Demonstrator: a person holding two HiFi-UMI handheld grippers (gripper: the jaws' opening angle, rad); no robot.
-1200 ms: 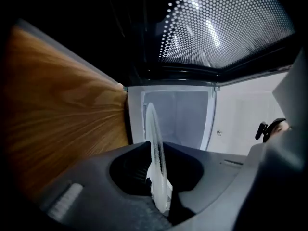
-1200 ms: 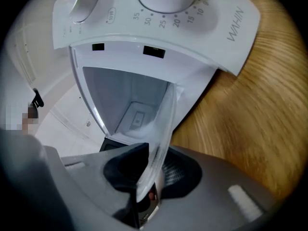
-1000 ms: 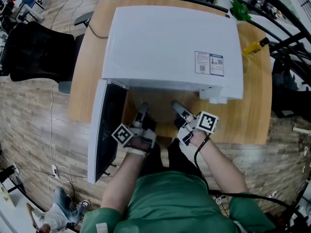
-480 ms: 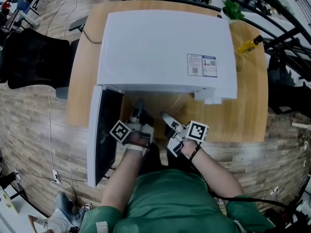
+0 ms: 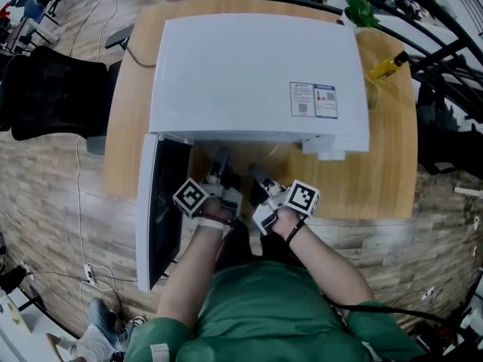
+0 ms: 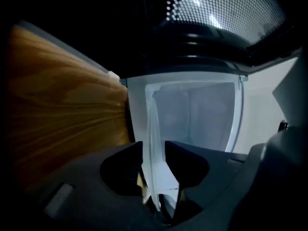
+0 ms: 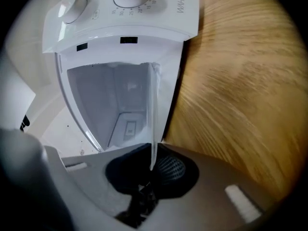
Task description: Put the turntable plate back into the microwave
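— Left gripper [image 6: 154,147] is opening its jaws; is it holding anything?

— The rim of the clear round glass turntable plate [image 6: 153,114] is standing between its jaws, but the pads are coming off the glass, so I am judging that it is letting go. The right gripper [image 7: 153,160] is closing on the rim of the same plate, and its pads are looking pressed against the glass.

— Which way is the plate lying from the tools?

— It is reaching straight ahead of both grippers, flat and level, toward the open cavity [image 7: 115,100] of the white box-shaped microwave oven [image 5: 256,74]. Being round, it is having no long axis; only its flat face is mattering. Whether it is over the sill, I cannot tell.

— Which hand is standing nearer?

— Both are sitting side by side at the opening. The right one is carrying, so the push inward is depending on it, I think.

— And the room around?

— The dark glass door [image 5: 162,217] is hanging open just beside the left gripper. The white control panel with knobs [image 7: 125,8] is bordering the cavity on the right. The light wooden table [image 5: 385,172] is lying below. A grip on one side only is risking a tilt of the plate.
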